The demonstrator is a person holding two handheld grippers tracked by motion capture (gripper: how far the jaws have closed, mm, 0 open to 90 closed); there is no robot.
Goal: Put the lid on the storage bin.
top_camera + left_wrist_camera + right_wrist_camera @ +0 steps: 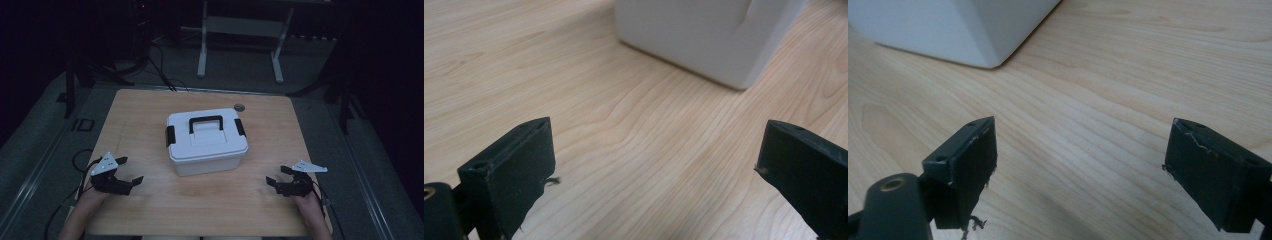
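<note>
Left gripper (129,170) and right gripper (278,176) rest low over the worktop (210,205), jaws spread wide, grasping nothing. The white storage box (206,141) stands ahead of and between them, well apart from both, lid closed. Recommended: advance both evenly toward the black side latches (170,136), keeping jaws level.

the desk (150,210) is pale wood with a smooth, matt grain. the box (206,150) looks like smooth white plastic; its handle (205,121) black plastic. the fingers (509,175) are matt black, frayed at the edges.
</note>
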